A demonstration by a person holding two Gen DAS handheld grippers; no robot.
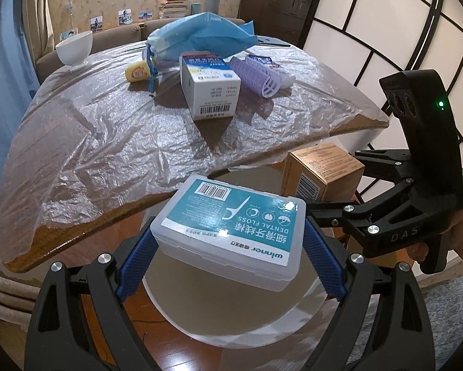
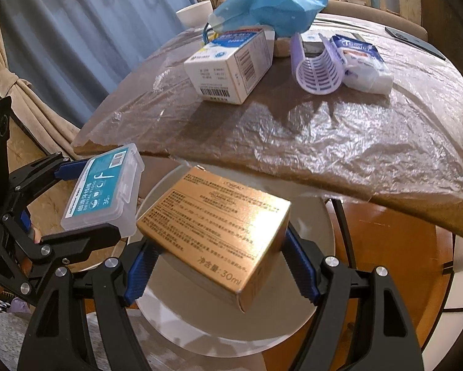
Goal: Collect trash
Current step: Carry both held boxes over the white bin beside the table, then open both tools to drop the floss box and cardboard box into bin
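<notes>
We hold: floss case (image 1: pixel 231 228) clamped in left gripper (image 1: pixel 231 256) jaws; gold carton (image 2: pixel 214 235) clamped in right gripper (image 2: pixel 222 266) jaws, both over bin (image 2: pixel 231 324). Risk: cartons colliding, missing rim.

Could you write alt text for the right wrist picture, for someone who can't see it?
The right tool grips a gold carton above a round white bin beside a plastic-covered table. At left, the left tool holds a dental floss box.
</notes>
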